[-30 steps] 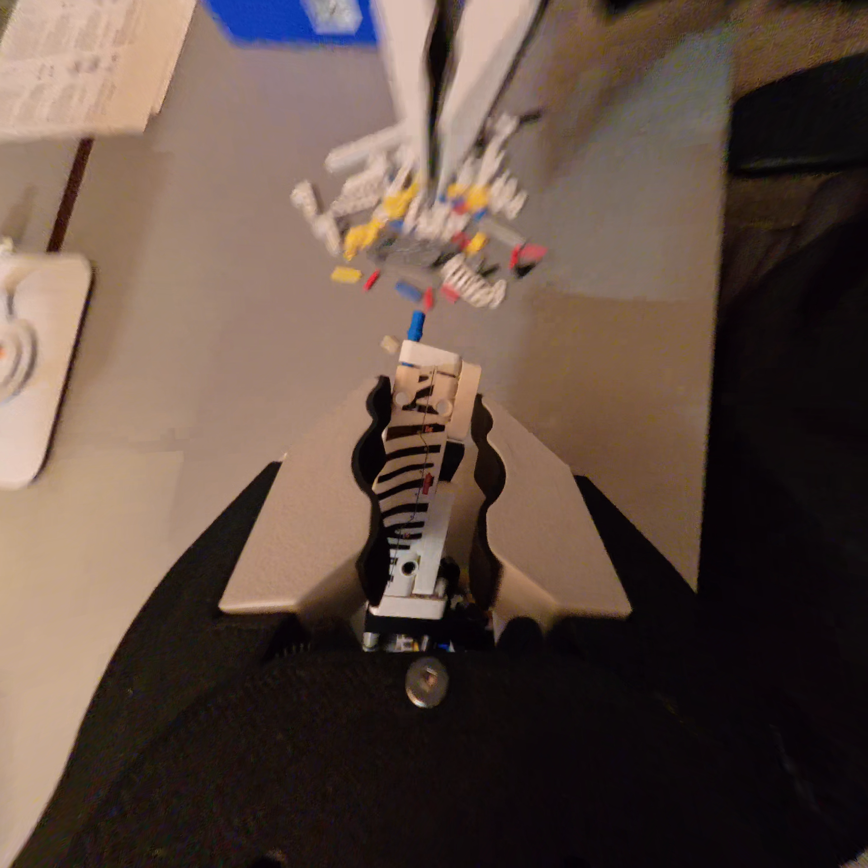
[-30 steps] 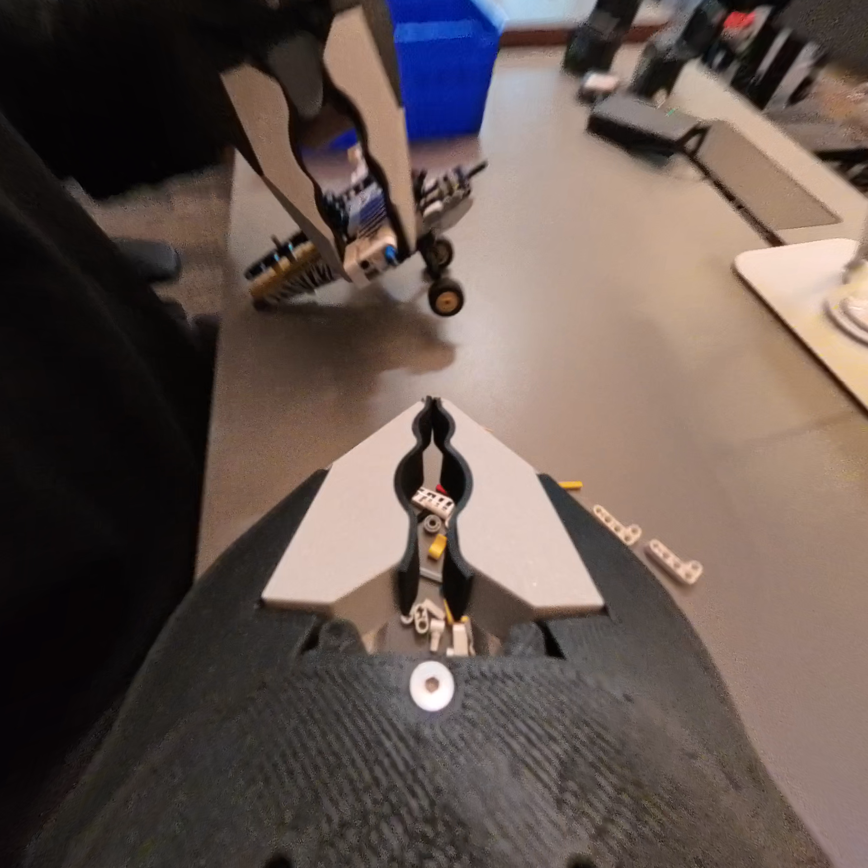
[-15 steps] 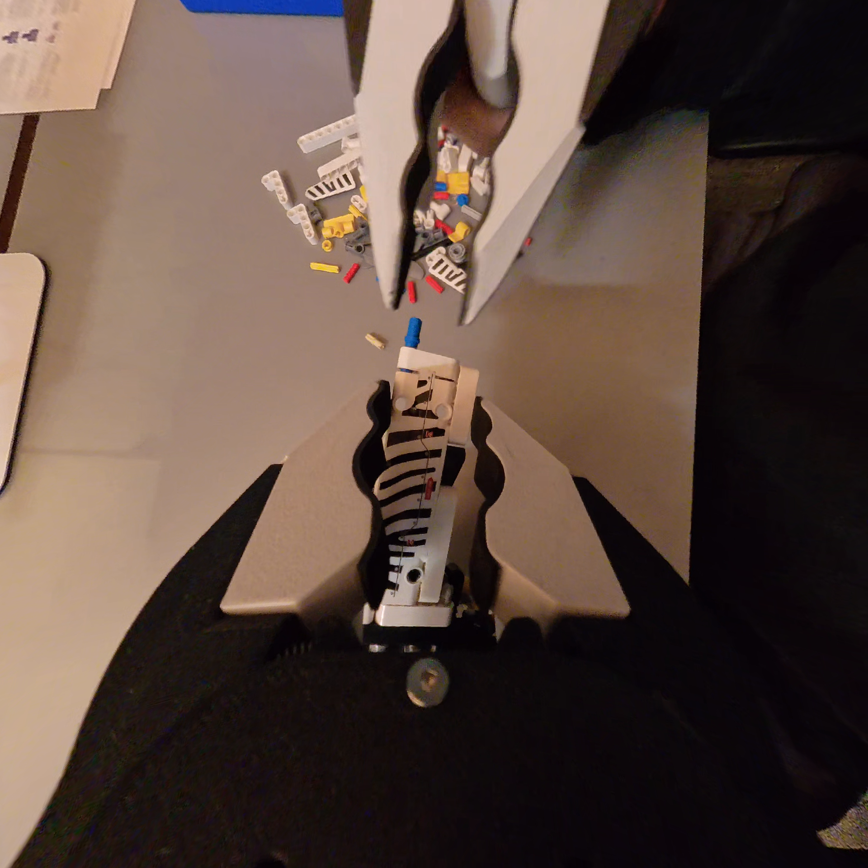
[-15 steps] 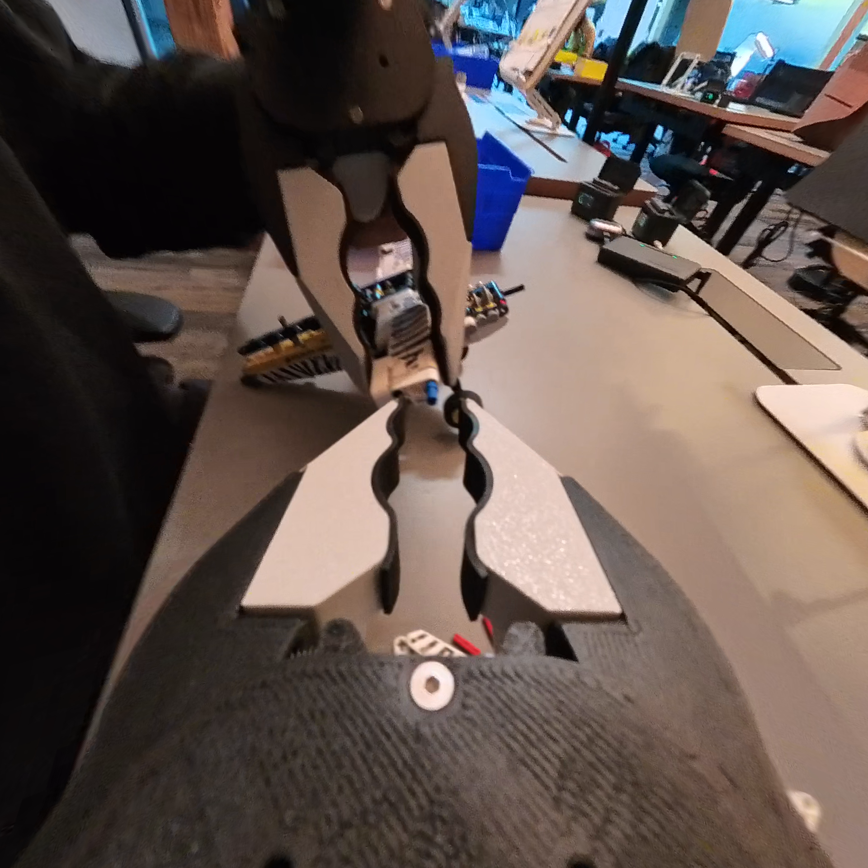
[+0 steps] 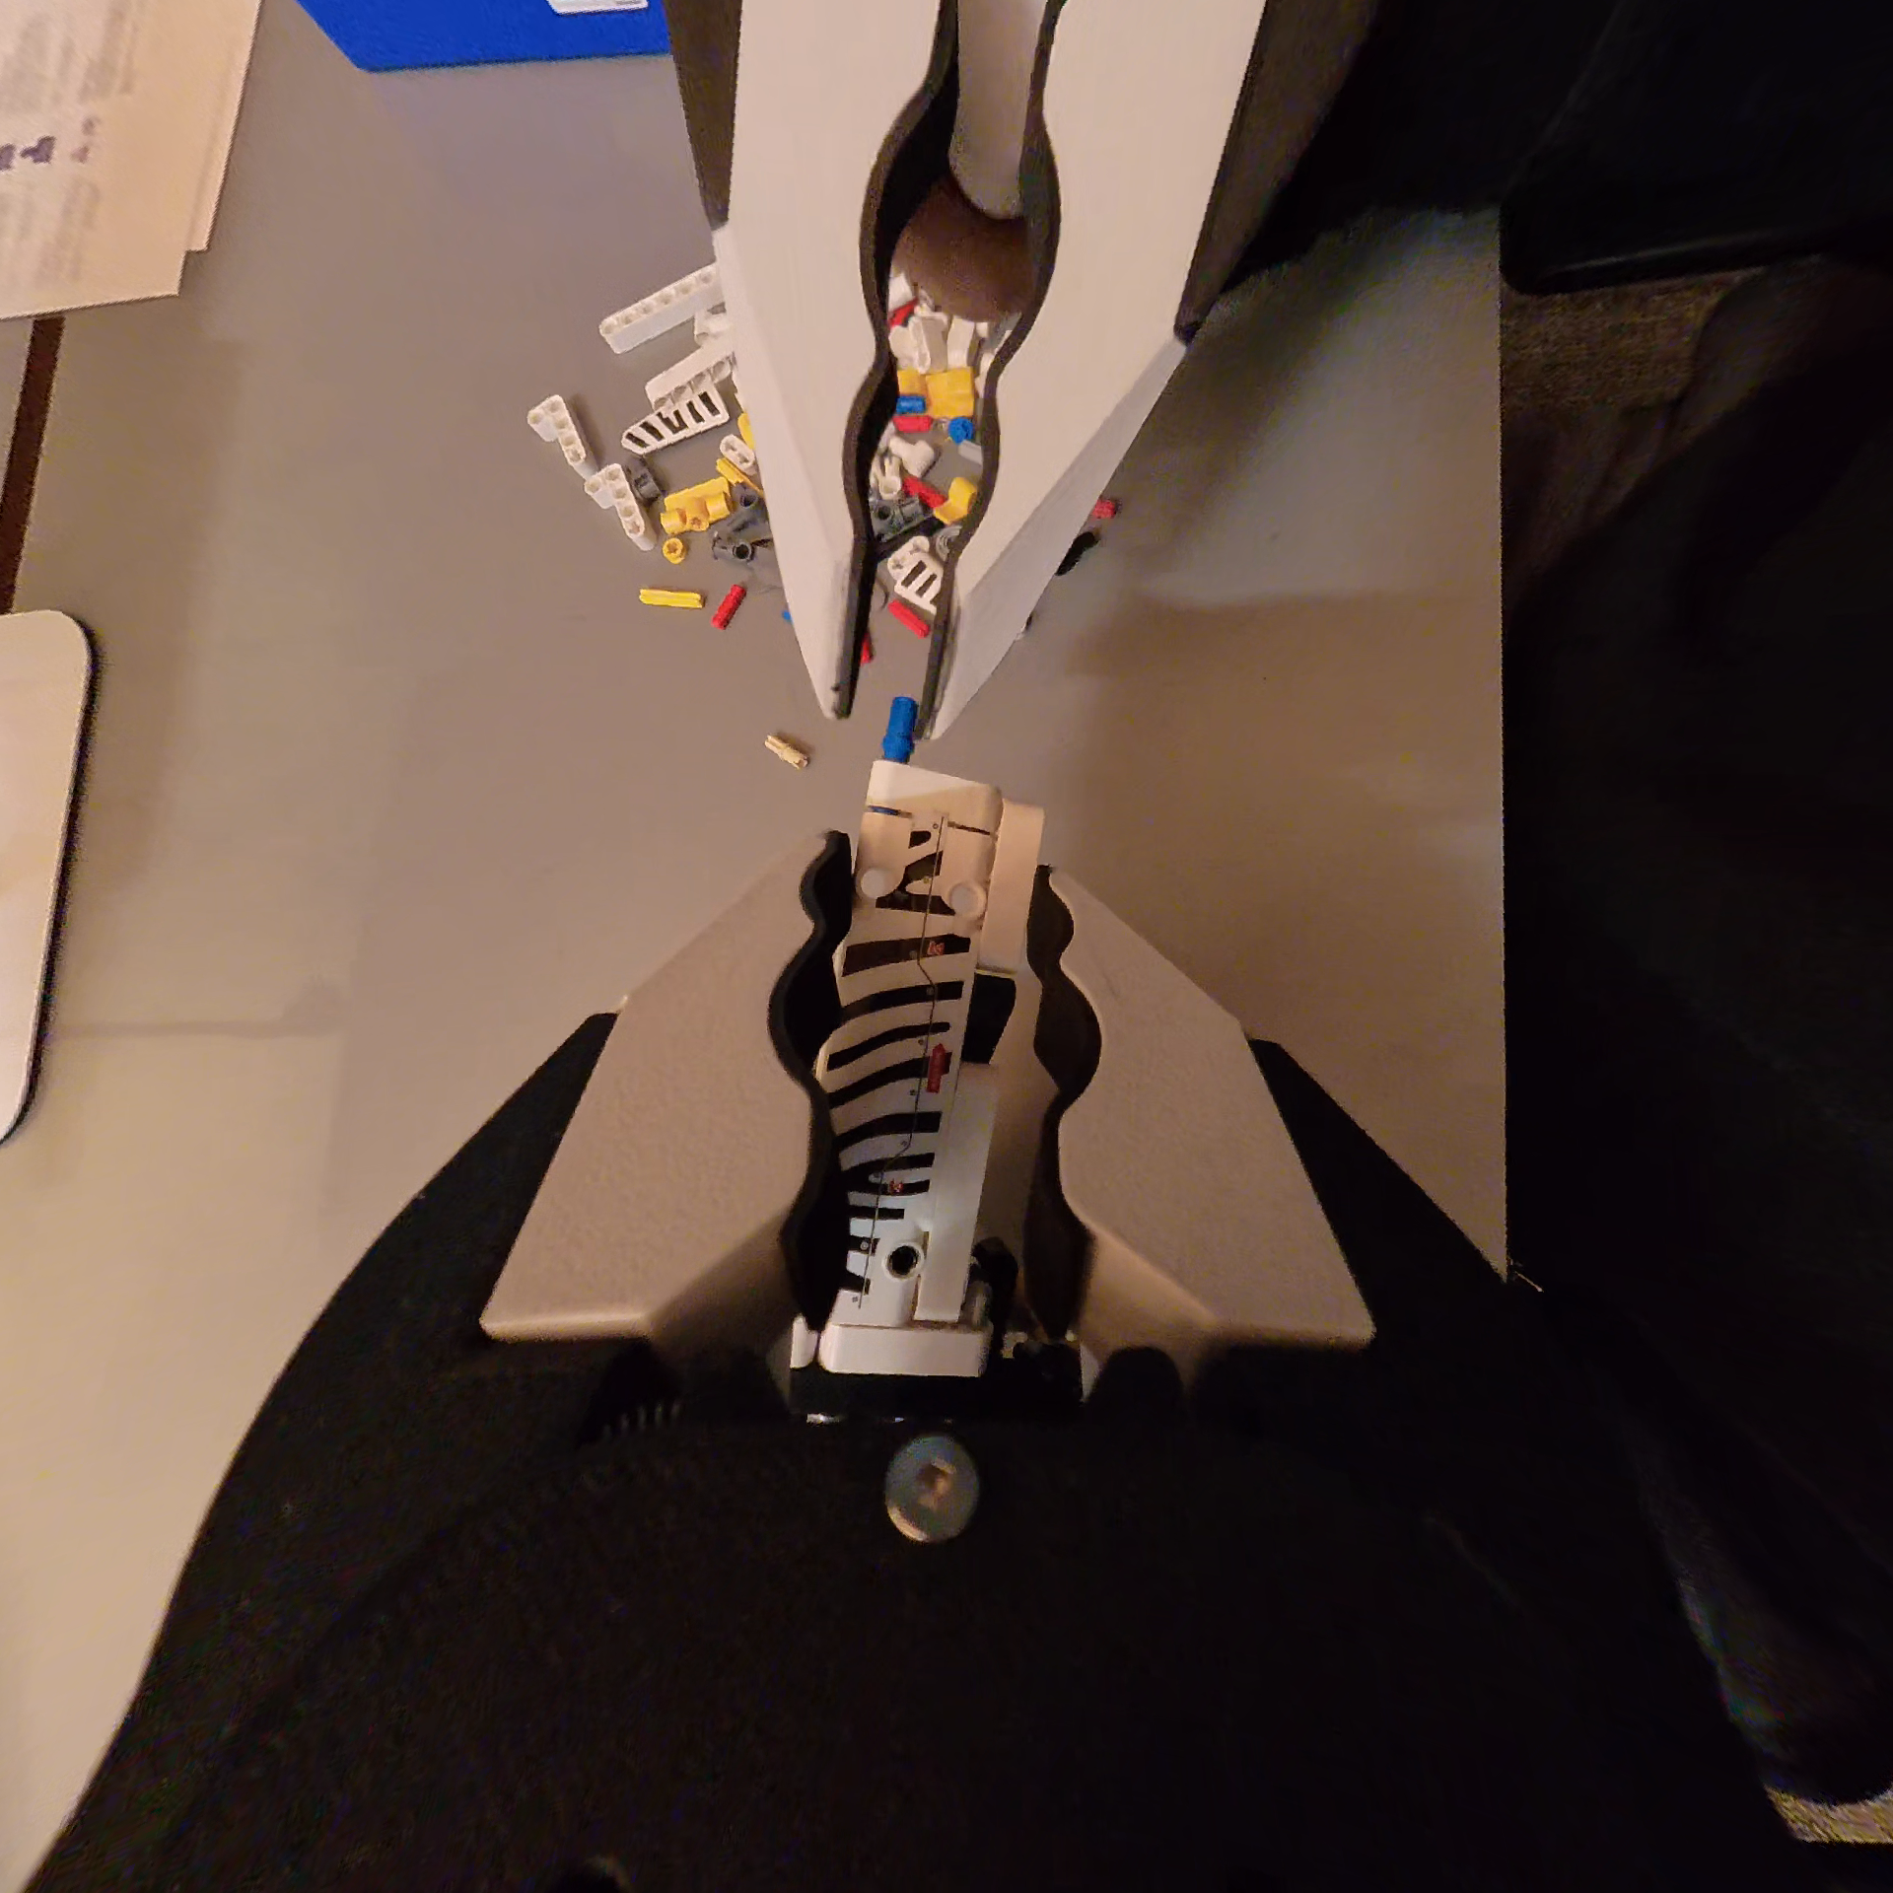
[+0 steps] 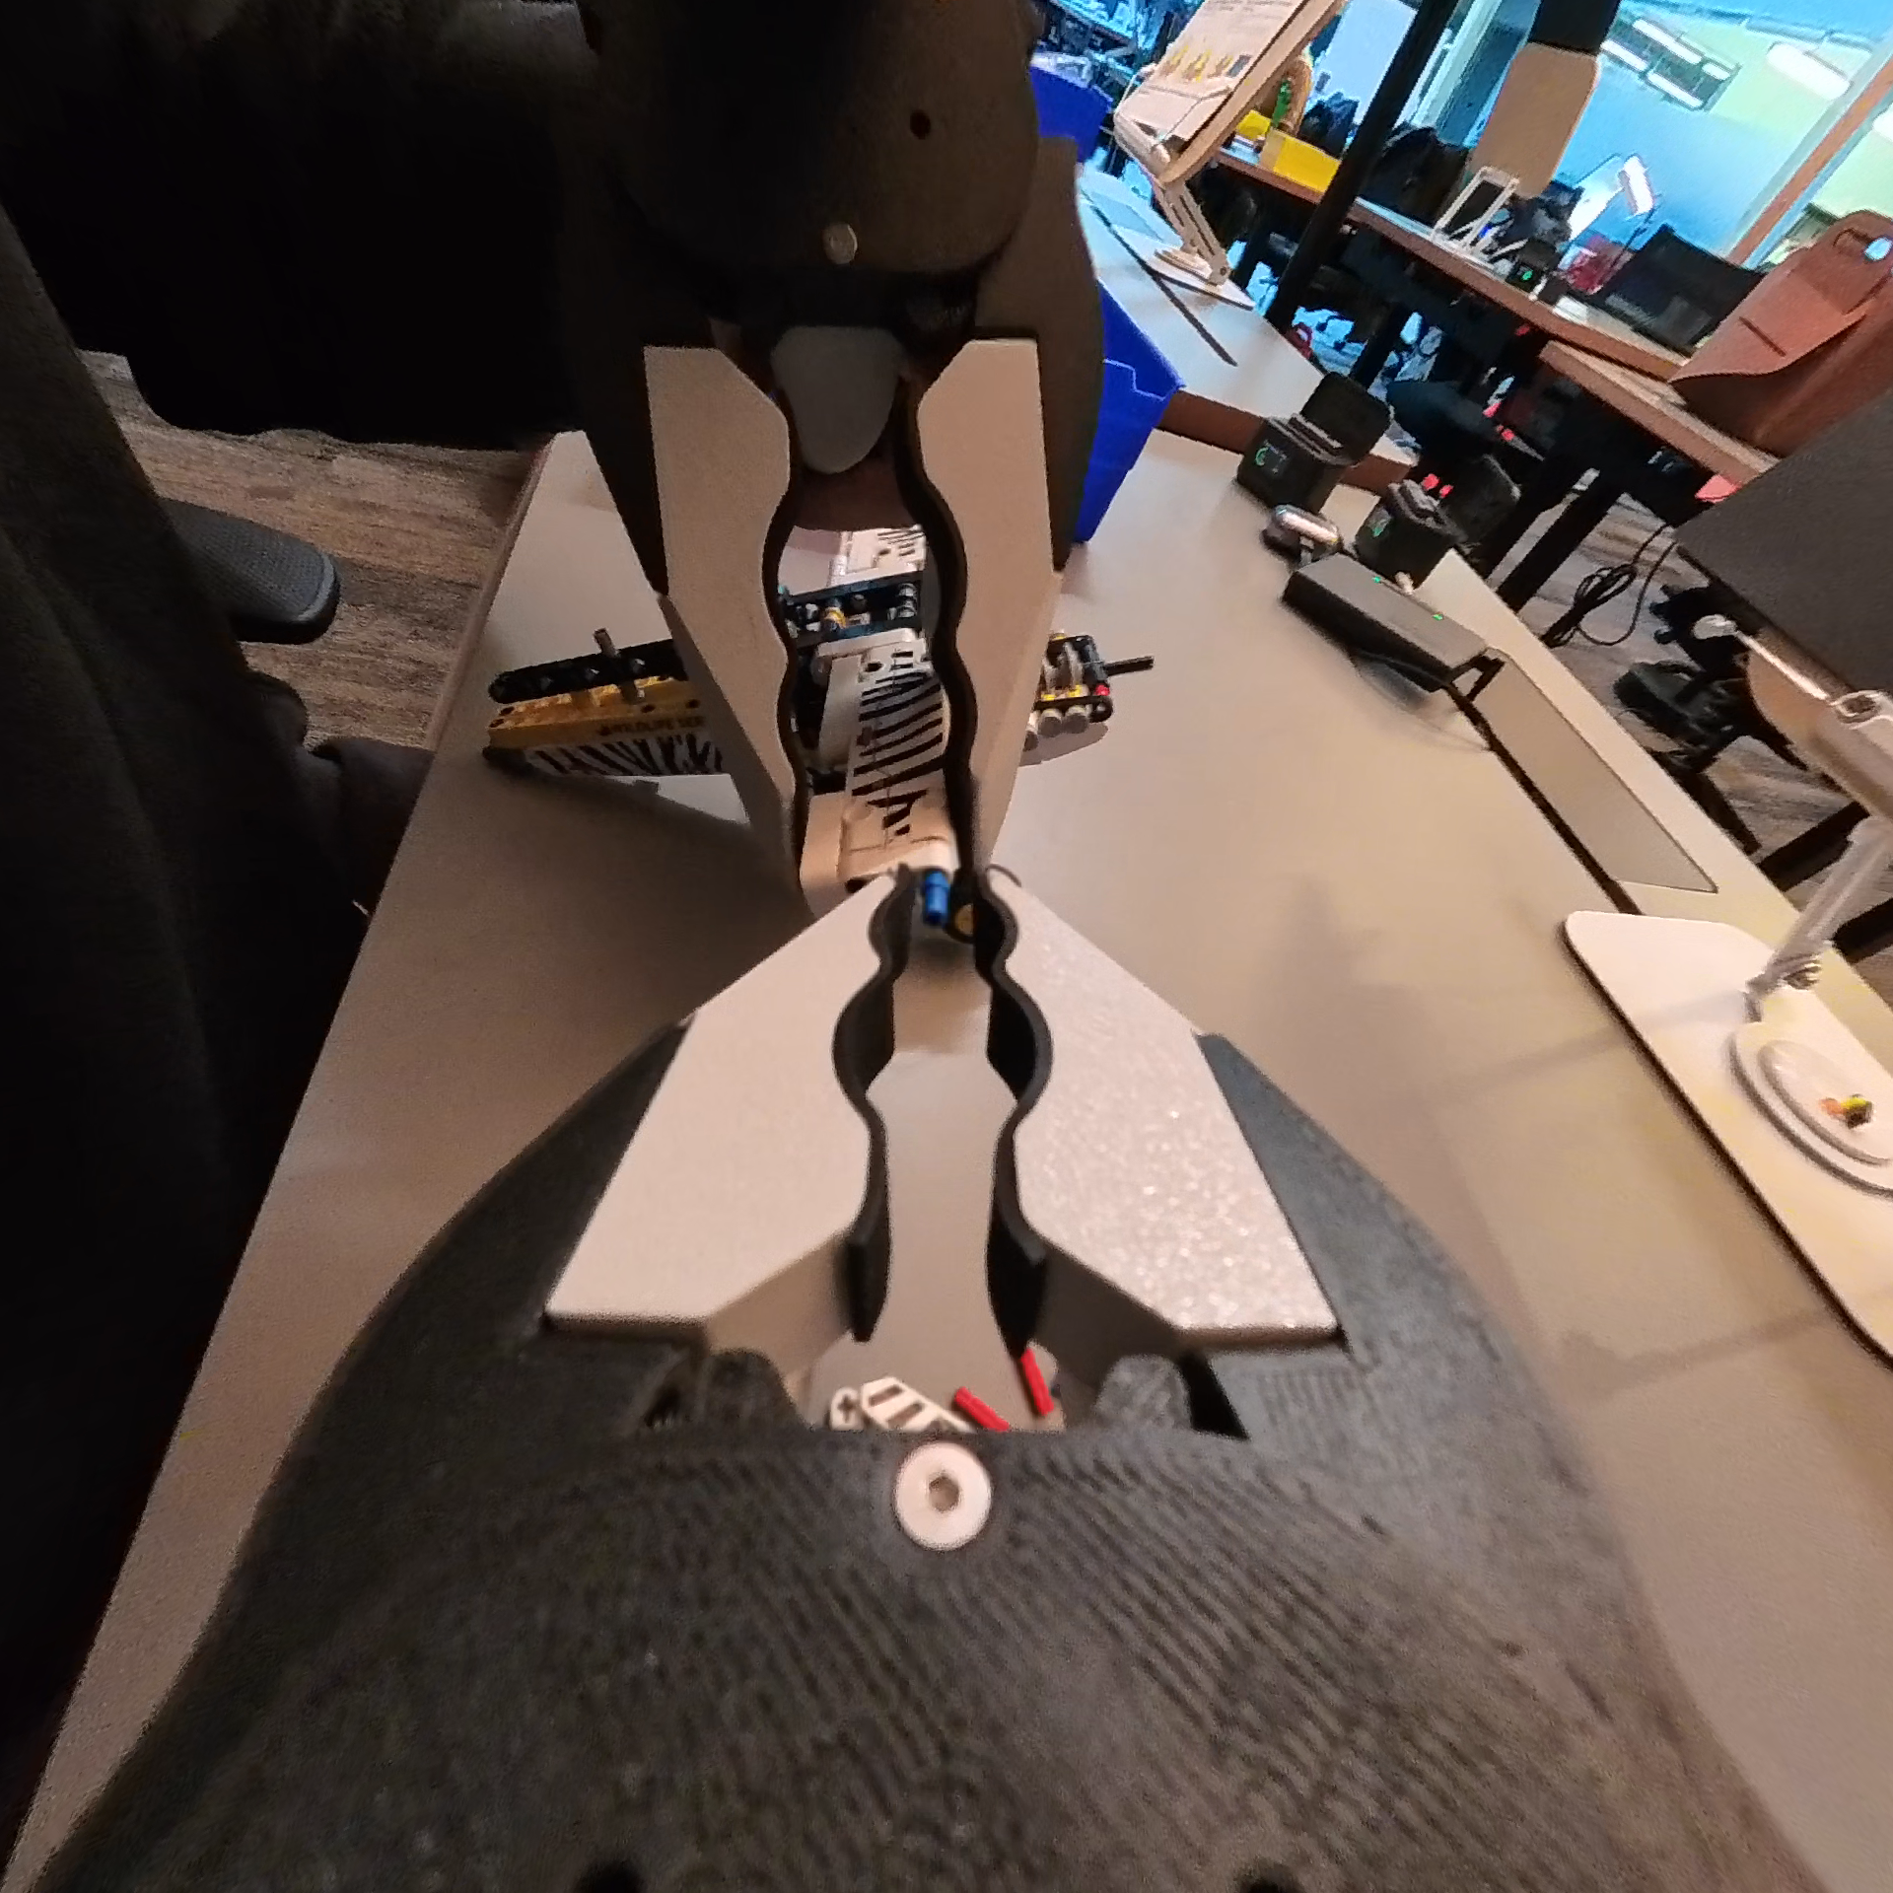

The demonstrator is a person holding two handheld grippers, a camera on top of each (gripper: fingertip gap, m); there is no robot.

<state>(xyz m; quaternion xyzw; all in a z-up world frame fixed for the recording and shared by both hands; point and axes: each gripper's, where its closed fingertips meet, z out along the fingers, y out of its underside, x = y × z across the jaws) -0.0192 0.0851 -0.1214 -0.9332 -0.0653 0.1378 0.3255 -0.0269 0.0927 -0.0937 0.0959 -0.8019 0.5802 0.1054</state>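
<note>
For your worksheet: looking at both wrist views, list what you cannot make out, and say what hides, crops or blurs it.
- Left wrist view: much of the loose pile of small plastic building pieces lies behind the right gripper.
- Same view: the printed paper sheet is cut by the edge.
- Right wrist view: whether the pads press the small blue plastic pin; too small, blurred.
- The zebra-striped white brick assembly's lower end, behind the left gripper.

Left wrist view: rides the left gripper (image 5: 927,819), looking steeply down at the grey table (image 5: 359,819), close.
Right wrist view: rides the right gripper (image 6: 937,901), facing level across the table (image 6: 1280,819) into the room.
Shared: the grippers face tip to tip; both views show the blue pin (image 5: 898,725) (image 6: 932,894).
</note>
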